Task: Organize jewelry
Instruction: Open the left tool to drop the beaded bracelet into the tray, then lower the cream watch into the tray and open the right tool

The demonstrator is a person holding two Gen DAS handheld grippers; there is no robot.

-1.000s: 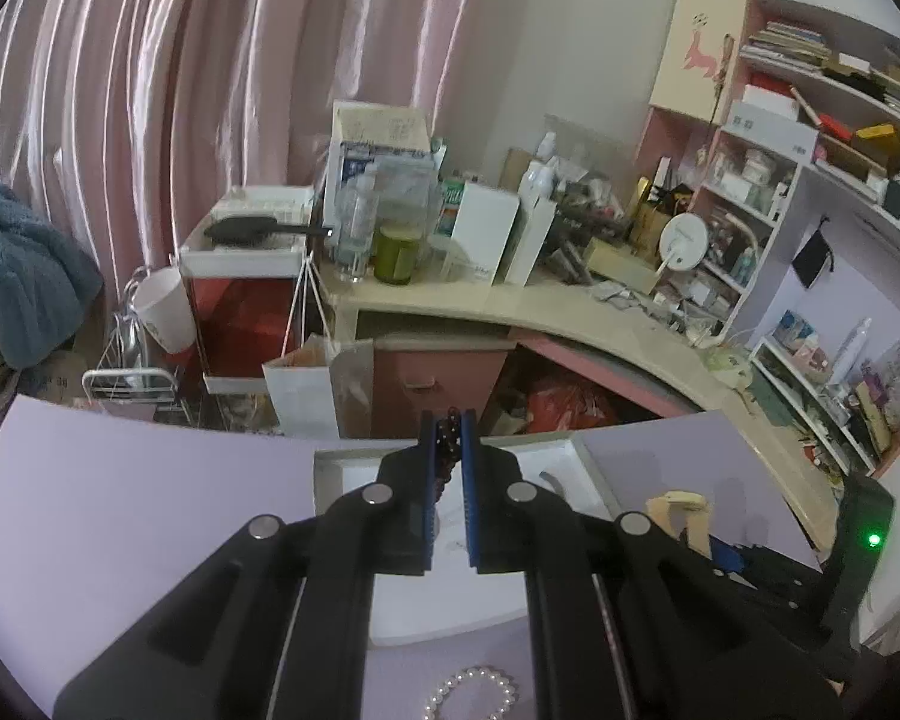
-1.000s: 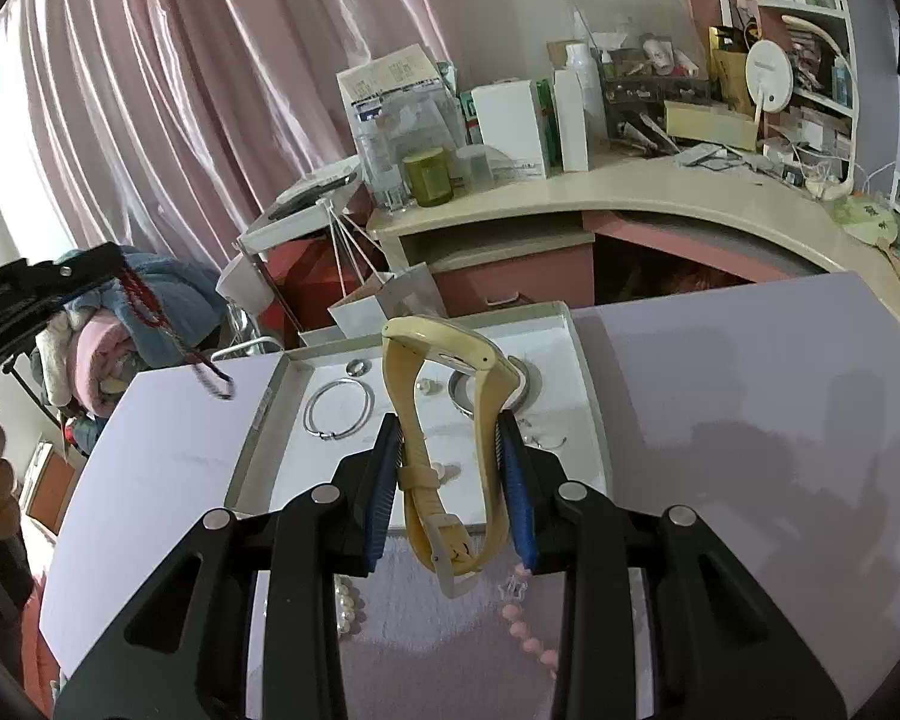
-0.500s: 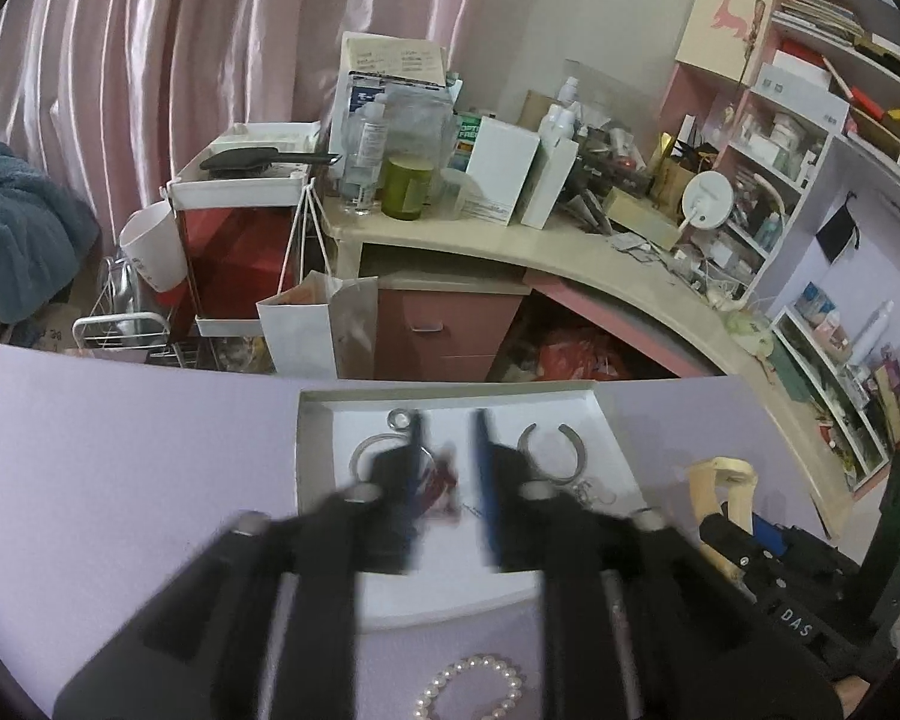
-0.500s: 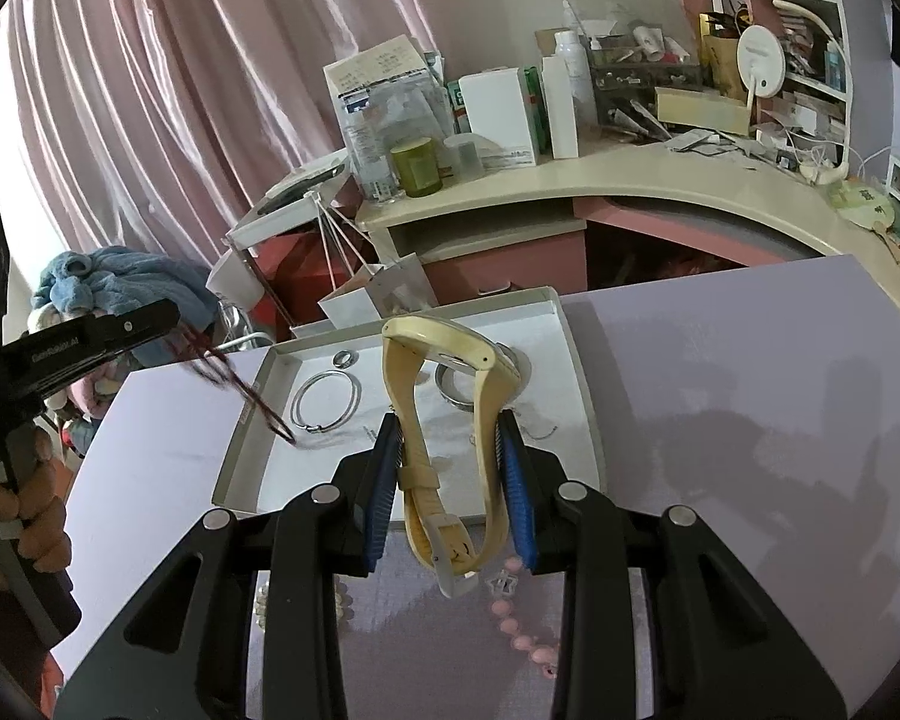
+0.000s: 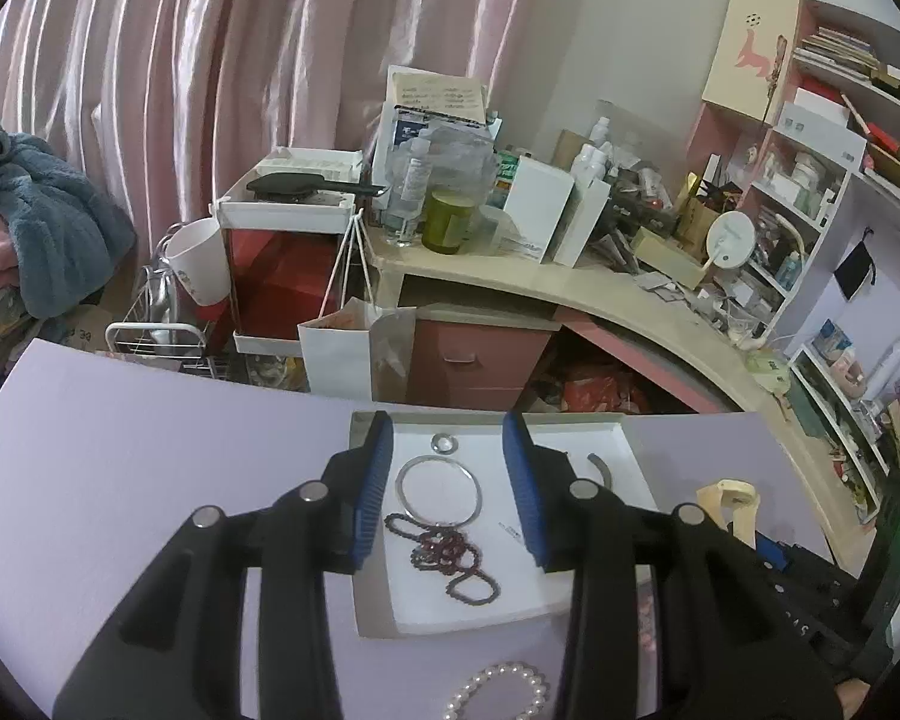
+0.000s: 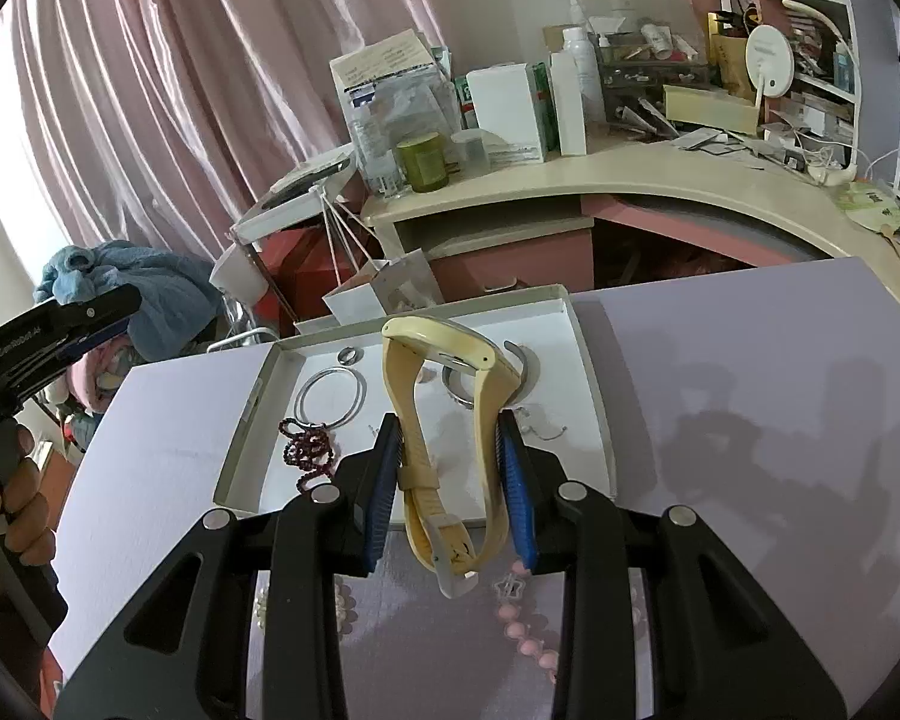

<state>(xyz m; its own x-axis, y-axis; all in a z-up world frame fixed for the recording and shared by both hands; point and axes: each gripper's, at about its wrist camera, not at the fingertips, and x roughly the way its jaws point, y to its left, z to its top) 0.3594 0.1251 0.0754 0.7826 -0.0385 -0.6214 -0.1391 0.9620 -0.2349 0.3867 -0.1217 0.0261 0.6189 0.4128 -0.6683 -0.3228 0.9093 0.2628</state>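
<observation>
A white jewelry tray [image 5: 486, 621] [image 6: 594, 396] sits on the lilac table. In it lie a dark red bead necklace [image 5: 447, 552] [image 6: 312, 450], a silver bangle [image 5: 438, 489] [image 6: 330, 399], a small ring [image 5: 444, 443] [image 6: 350, 355] and an open cuff [image 5: 600, 468]. My left gripper [image 5: 447, 480] is open and empty above the bangle and necklace. My right gripper [image 6: 450, 456] is shut on a yellow watch [image 6: 444, 420], held above the tray's near edge. The watch also shows in the left wrist view [image 5: 729, 504].
A white pearl bracelet [image 5: 498, 690] and a pink bead string [image 6: 528, 630] lie on the table in front of the tray. Behind the table stand a cluttered curved desk [image 5: 570, 294], shelves [image 5: 810, 180], a paper bag [image 5: 342, 354] and pink curtains.
My left gripper has opened and let the dark red necklace drop into the tray beside the bangle. My right gripper still holds the watch over the tray.
</observation>
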